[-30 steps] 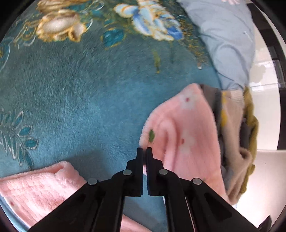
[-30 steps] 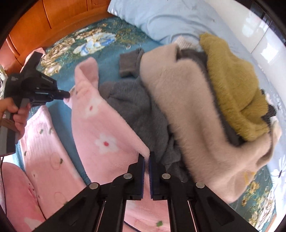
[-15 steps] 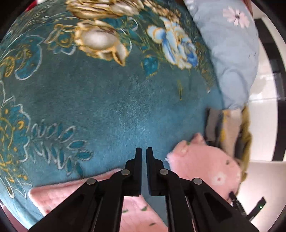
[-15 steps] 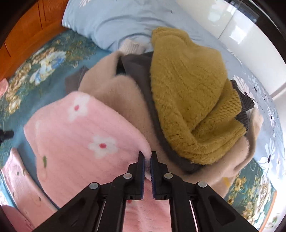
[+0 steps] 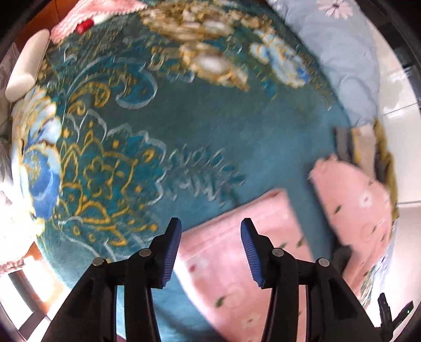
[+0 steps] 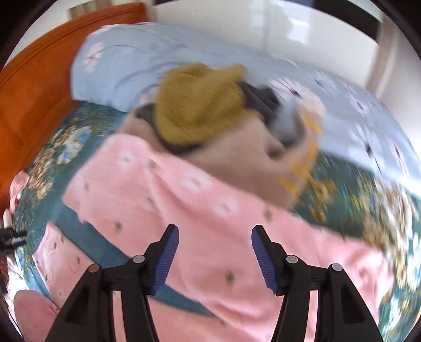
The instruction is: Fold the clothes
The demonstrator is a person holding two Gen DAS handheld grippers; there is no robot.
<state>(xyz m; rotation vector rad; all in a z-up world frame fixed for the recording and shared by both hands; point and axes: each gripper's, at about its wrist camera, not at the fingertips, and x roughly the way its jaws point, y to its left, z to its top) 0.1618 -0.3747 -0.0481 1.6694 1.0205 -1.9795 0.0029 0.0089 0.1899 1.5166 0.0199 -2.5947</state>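
A pink fleece garment with white flowers (image 6: 189,207) lies spread on the teal floral blanket (image 5: 210,126). Its two legs show in the left wrist view: one (image 5: 236,257) under the left gripper, the other (image 5: 352,200) at the right. My left gripper (image 5: 210,236) is open and empty above the near leg. My right gripper (image 6: 214,242) is open and empty above the garment's wide part. Behind it sits a pile of clothes with a mustard knit (image 6: 200,110) on a beige fleece (image 6: 244,163) and grey items.
A light blue flowered duvet (image 6: 126,63) lies behind the pile, against an orange wooden headboard (image 6: 31,100). A white cylindrical object (image 5: 26,65) and a pink knitted cloth (image 5: 86,13) lie at the far edge of the blanket. The bed edge is at the left (image 5: 39,250).
Both grippers were shut and are now open; the right one has let go of the pink garment, which now lies flat. Both have pulled back and up.
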